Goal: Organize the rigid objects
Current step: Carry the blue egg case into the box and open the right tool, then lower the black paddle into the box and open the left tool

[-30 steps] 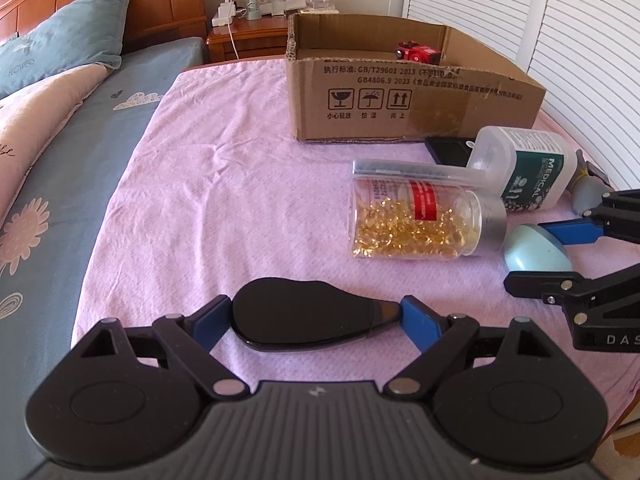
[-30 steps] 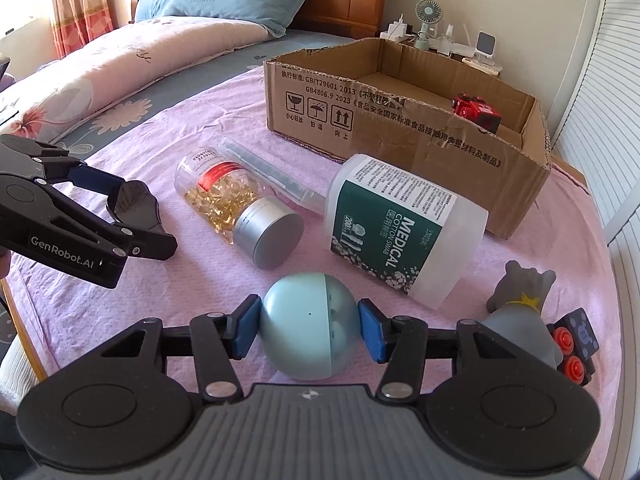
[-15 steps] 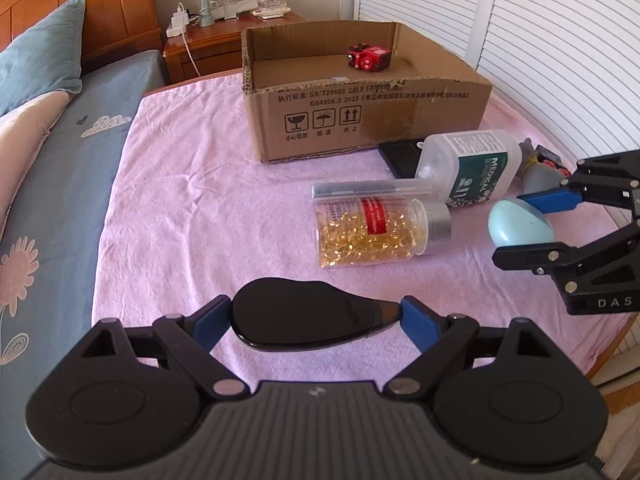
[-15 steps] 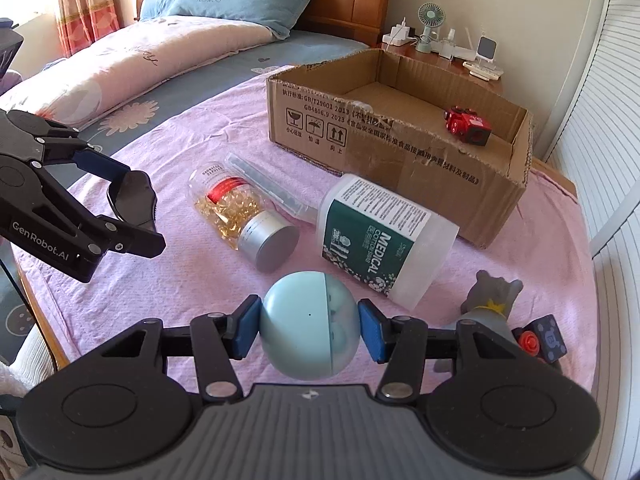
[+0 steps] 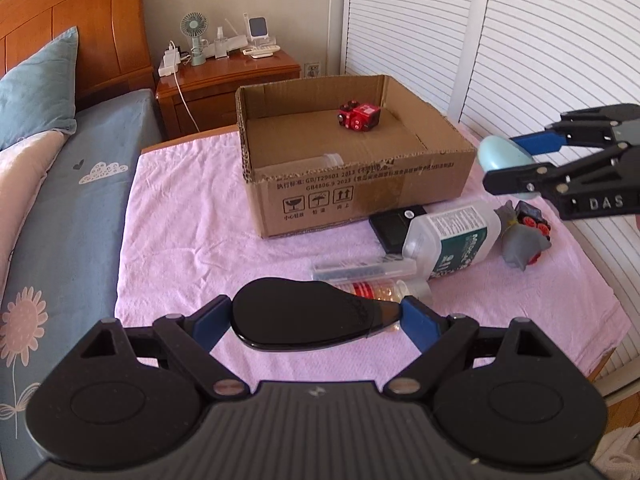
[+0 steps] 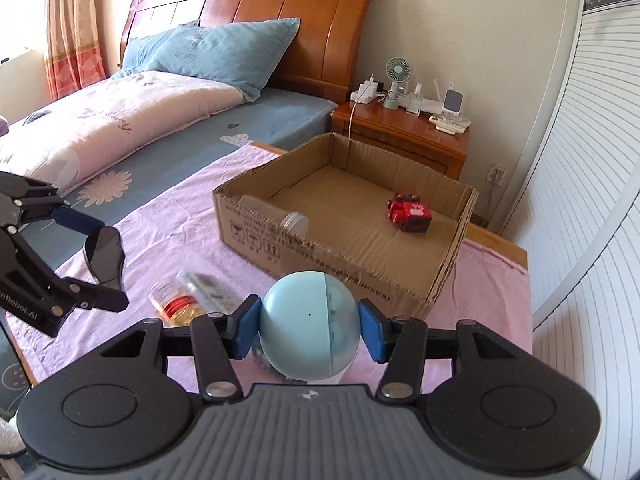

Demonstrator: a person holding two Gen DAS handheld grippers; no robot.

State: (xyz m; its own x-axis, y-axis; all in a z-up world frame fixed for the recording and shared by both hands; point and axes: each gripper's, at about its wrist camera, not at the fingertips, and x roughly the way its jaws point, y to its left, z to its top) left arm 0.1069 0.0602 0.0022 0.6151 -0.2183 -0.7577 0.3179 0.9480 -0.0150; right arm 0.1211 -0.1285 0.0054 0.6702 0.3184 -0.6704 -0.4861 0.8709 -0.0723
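Left gripper (image 5: 316, 318) squeezed a flat black thing (image 5: 304, 316), right gripper (image 6: 308, 330) squeezed a blue ball (image 6: 308, 326), both held above the pink cloth (image 5: 192, 232), near a cardboard box (image 5: 360, 196).

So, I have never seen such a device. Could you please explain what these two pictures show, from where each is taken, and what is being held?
A person holds two hand-held grippers, each carrying a camera that looks along its fingers. The left camera shows the left gripper shut on a flat black oval object. The right camera shows the right gripper shut on a pale blue ball. Each gripper appears in the other's picture.

On the pink cloth stand a cardboard box with a red toy inside, and beside it a white medical bottle, a capsule jar and a grey figure.
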